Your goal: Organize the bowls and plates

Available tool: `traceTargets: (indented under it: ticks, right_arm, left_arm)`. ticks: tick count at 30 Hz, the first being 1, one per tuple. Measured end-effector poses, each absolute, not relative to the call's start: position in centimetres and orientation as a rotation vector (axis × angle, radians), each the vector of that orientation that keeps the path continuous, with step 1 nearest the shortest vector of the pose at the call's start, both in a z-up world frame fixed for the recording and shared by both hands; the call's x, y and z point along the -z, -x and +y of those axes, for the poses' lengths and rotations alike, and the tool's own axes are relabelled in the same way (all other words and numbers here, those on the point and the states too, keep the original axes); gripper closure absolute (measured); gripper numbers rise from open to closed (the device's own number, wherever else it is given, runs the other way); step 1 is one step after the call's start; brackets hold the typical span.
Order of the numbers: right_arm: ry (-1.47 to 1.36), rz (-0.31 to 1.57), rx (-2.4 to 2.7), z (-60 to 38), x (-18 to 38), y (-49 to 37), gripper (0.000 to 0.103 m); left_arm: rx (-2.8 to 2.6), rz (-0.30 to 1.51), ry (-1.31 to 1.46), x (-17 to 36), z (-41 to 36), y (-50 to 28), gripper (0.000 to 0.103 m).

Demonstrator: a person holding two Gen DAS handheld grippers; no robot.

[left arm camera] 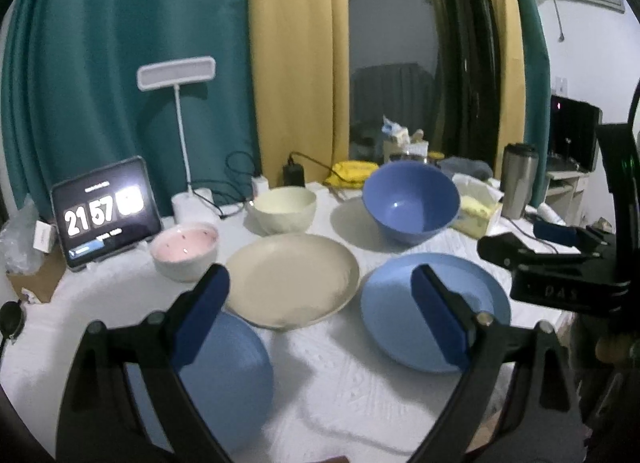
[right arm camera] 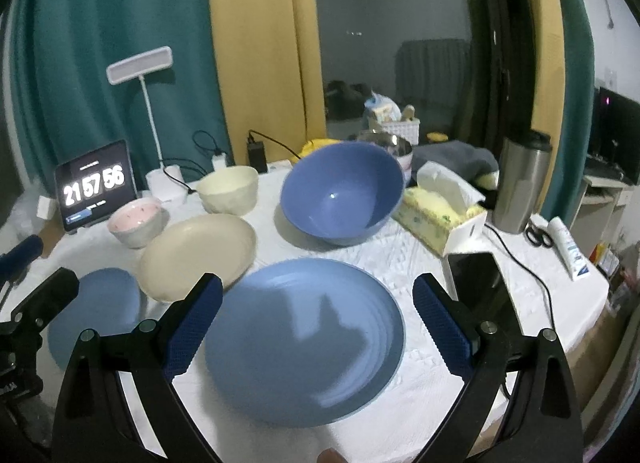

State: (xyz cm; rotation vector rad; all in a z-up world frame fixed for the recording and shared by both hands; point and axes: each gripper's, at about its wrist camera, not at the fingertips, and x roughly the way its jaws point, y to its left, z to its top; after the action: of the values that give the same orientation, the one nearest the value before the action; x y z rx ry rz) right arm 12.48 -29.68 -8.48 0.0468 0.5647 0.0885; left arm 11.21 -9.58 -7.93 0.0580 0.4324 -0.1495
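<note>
Blue and cream crockery lay spread apart on the white tablecloth [right arm camera: 360,259], nothing stacked yet. The large blue plate [right arm camera: 304,339] sat nearest the right gripper [right arm camera: 318,327], directly below and between its fingers; the cream plate [right arm camera: 196,255] lay just beside it to the left, and the small blue plate [left arm camera: 228,379] sat under the left gripper [left arm camera: 320,315]. Behind them stood the big blue bowl [right arm camera: 344,195], the cream bowl [right arm camera: 230,189] and the pink bowl [right arm camera: 138,221], each apart from the others. Judgement: the step in hand was the first pick, probably a plate to stack on another. To do it well, approach low at the rim, put one finger under the lip and one over it, close firmly, lift level, then set down centred on the larger plate; glazed rims may slip. The tissue box [right arm camera: 440,219], phone [right arm camera: 480,291] and steel tumbler [right arm camera: 520,183] stood close on the right, so swing clear of them. Both grippers were spread wide, holding nothing and touching nothing; the right hung above its plate without visible contact.
</note>
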Motion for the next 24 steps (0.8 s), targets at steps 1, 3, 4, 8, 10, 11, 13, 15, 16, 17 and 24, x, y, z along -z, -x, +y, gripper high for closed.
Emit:
traceTargets:
  ticks: [1, 3, 4, 8, 10, 11, 13, 15, 16, 17, 24]
  right_arm:
    - [-0.052, 0.575, -0.089, -30.0, 8.9, -12.9, 0.005]
    - [-0.058, 0.591, -0.09, -30.5, 9.6, -13.7, 0.005]
    - [-0.062, 0.601, -0.091, -30.8, 10.0, -14.1, 0.005]
    - [-0.069, 0.632, -0.093, -31.3, 11.3, -15.5, 0.005]
    - [-0.076, 0.651, -0.092, -31.8, 12.1, -16.2, 0.005]
    - [-0.079, 0.661, -0.093, -31.9, 12.5, -16.5, 0.005]
    - [-0.083, 0.675, -0.098, -32.3, 13.2, -17.1, 0.005]
    - [-0.083, 0.689, -0.098, -32.6, 13.8, -17.7, 0.007]
    - [-0.083, 0.696, -0.099, -32.7, 14.1, -17.9, 0.01]
    - [-0.083, 0.703, -0.099, -32.9, 14.4, -18.1, 0.011]
    - [-0.085, 0.752, -0.115, -33.1, 16.1, -19.6, 0.02]
  left_arm:
    - [0.15, 0.444, -0.059, 8.2, -9.8, -11.6, 0.01]
    - [0.154, 0.468, -0.062, 8.8, -10.4, -12.4, 0.01]
    - [0.155, 0.476, -0.064, 9.1, -10.6, -12.7, 0.01]
    - [0.167, 0.518, -0.066, 10.3, -11.6, -14.1, 0.01]
    - [0.176, 0.548, -0.062, 11.0, -12.0, -14.7, 0.01]
    - [0.183, 0.567, -0.059, 11.5, -12.3, -15.2, 0.01]
    - [0.189, 0.595, -0.059, 12.2, -12.7, -15.8, 0.016]
    - [0.197, 0.624, -0.058, 12.8, -13.2, -16.3, 0.017]
    - [0.2, 0.634, -0.058, 13.1, -13.3, -16.6, 0.017]
    - [0.204, 0.645, -0.057, 13.4, -13.5, -16.8, 0.018]
    - [0.225, 0.741, -0.053, 15.4, -14.8, -18.3, 0.04]
